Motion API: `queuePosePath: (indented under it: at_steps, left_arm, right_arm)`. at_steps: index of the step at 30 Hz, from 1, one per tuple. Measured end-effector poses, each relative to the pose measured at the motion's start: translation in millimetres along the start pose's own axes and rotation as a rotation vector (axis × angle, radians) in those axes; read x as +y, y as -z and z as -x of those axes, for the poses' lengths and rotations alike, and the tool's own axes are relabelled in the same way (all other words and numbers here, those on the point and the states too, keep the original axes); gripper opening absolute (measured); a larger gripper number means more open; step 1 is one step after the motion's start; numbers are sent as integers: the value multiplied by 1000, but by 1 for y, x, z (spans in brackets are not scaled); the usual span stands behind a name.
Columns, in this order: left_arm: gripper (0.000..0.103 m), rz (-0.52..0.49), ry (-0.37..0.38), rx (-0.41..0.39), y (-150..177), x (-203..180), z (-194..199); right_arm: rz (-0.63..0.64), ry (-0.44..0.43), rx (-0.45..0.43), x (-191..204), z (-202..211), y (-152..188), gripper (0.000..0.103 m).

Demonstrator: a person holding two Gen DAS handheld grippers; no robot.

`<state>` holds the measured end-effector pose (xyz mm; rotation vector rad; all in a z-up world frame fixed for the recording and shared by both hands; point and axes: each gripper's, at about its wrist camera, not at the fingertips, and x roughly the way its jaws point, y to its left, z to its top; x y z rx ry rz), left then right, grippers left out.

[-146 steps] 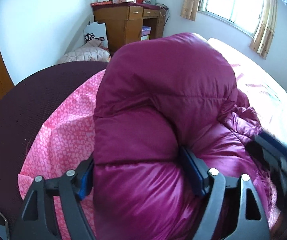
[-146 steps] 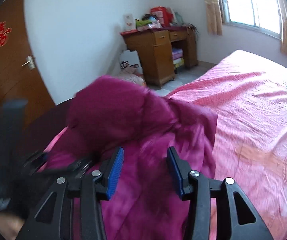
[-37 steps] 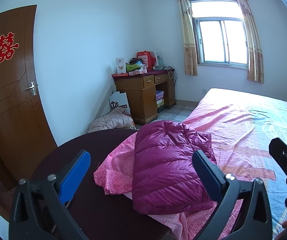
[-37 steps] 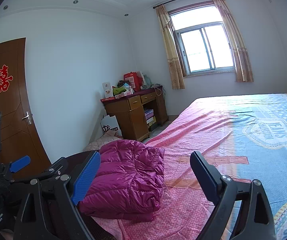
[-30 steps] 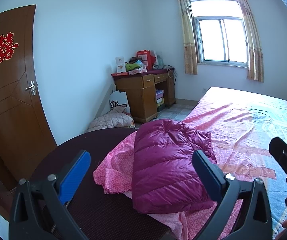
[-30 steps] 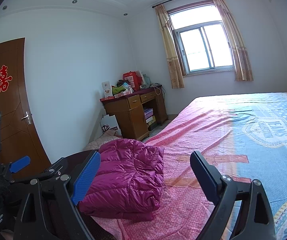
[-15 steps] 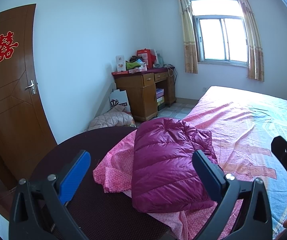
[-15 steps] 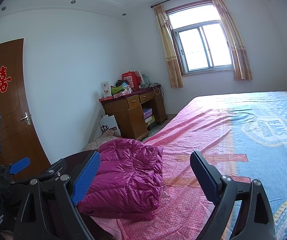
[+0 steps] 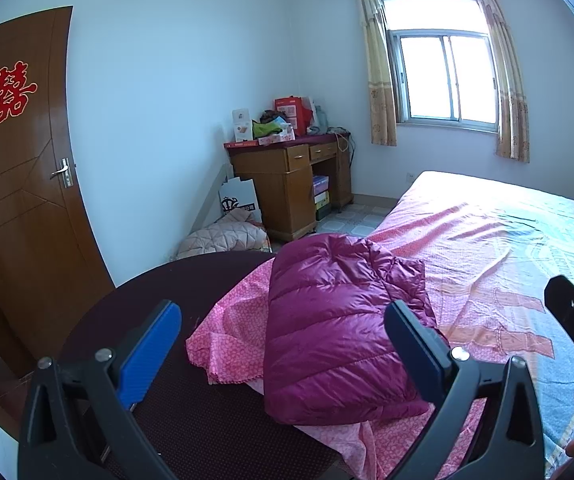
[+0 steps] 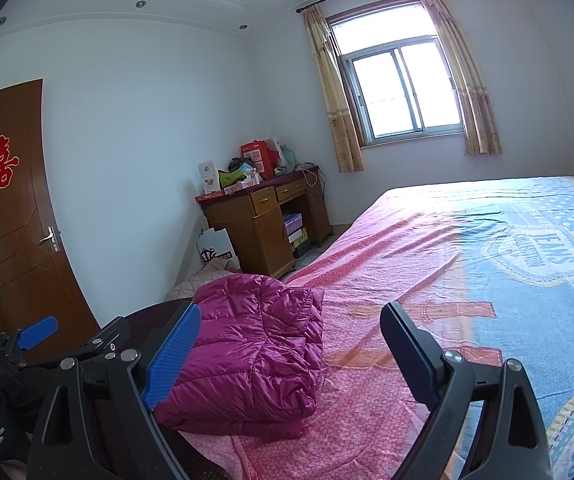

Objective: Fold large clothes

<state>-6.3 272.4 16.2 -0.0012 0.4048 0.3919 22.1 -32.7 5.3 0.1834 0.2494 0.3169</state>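
A magenta puffer jacket (image 9: 339, 328) (image 10: 255, 344) lies folded into a thick bundle at the near corner of the bed (image 9: 487, 248) (image 10: 467, 264). It rests on the pink sheet. My left gripper (image 9: 283, 344) is held back from the bundle, open, with nothing between its blue pads. My right gripper (image 10: 291, 344) is open too and holds nothing; the jacket lies ahead of its left finger. The left gripper (image 10: 35, 332) also shows at the left edge of the right wrist view.
A dark maroon rounded surface (image 9: 159, 304) lies under the sheet's corner at the left. A wooden desk (image 9: 287, 184) piled with boxes stands against the far wall, with a quilted pale bundle (image 9: 223, 236) on the floor. A brown door (image 9: 19, 184) is at the left.
About five seconds ago both grippers were pressed into the jacket. Now both are drawn back and open, and the jacket lies folded. Over the last second nothing has moved.
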Motion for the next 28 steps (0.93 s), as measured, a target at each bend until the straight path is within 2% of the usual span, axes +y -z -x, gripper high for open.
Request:
queuePosePath:
  at_steps: [20,28]
  left_arm:
    - [103,-3,-37,48,2,-5,-9]
    - [103,10,-27,88,4,-3,-18]
  right_arm:
    - [-7,7,18,0,-2,3,92]
    - [-22,9,28,-1,-5,4,92]
